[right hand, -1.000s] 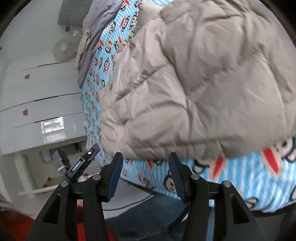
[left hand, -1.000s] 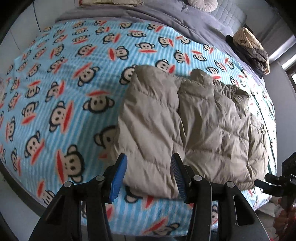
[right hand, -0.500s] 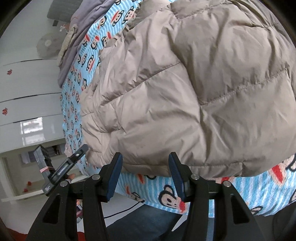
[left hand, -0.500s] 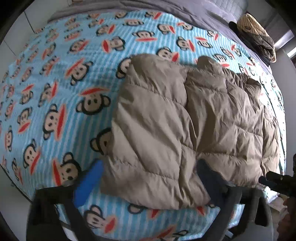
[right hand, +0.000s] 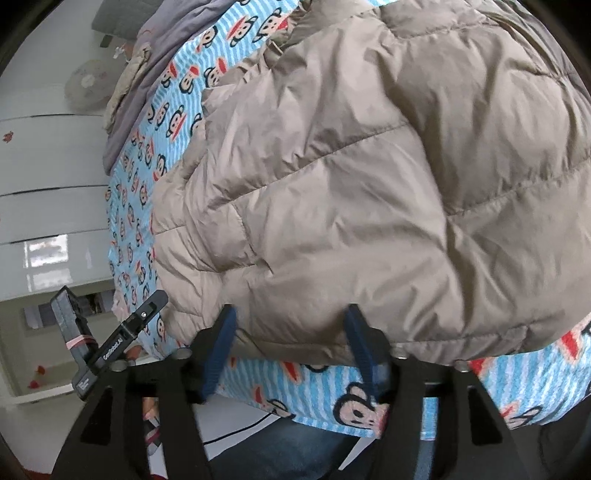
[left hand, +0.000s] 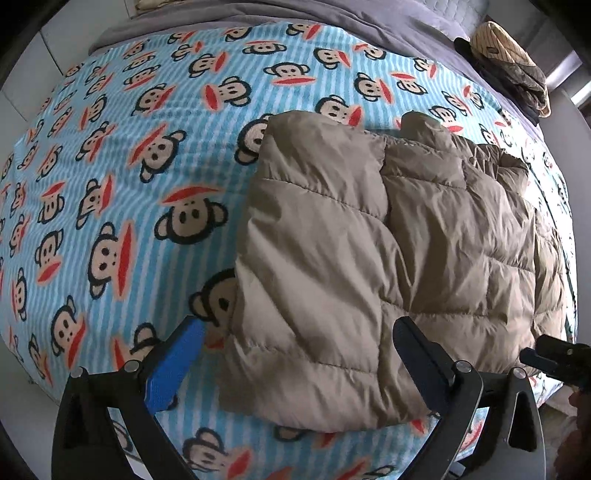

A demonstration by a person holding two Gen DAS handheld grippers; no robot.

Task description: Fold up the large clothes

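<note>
The left gripper (left hand: 295, 363) points down at a bed, its two fingers spread as wide as they go. Between them lies the near left corner of a folded tan puffer jacket (left hand: 388, 266). The blue pad of the left finger (left hand: 173, 365) stands just off the jacket's edge, above the blanket; the dark right finger (left hand: 421, 354) sits over the jacket's lower part. Neither pad presses the cloth, and nothing is held.

The right gripper (right hand: 291, 347) points at the jacket's near hem (right hand: 369, 221) from the bed's edge. Its jaws are opening, with the hem's bulging edge between the two blue pads (right hand: 221, 347). The tips are right at the cloth, but whether they touch it cannot be told; the cloth does not look pinched.

The jacket rests on the right half of a blue striped blanket printed with cartoon monkey faces (left hand: 129, 184), close to the near edge. Beyond the blanket is a grey bedspread (left hand: 332, 14), with a bundle of patterned brown cloth (left hand: 509, 62) on it at the far right. The right wrist view shows white cabinet doors (right hand: 48, 166) to the left, the other gripper's tip beside the bed, and blue jeans (right hand: 288, 454) below the mattress edge.
</note>
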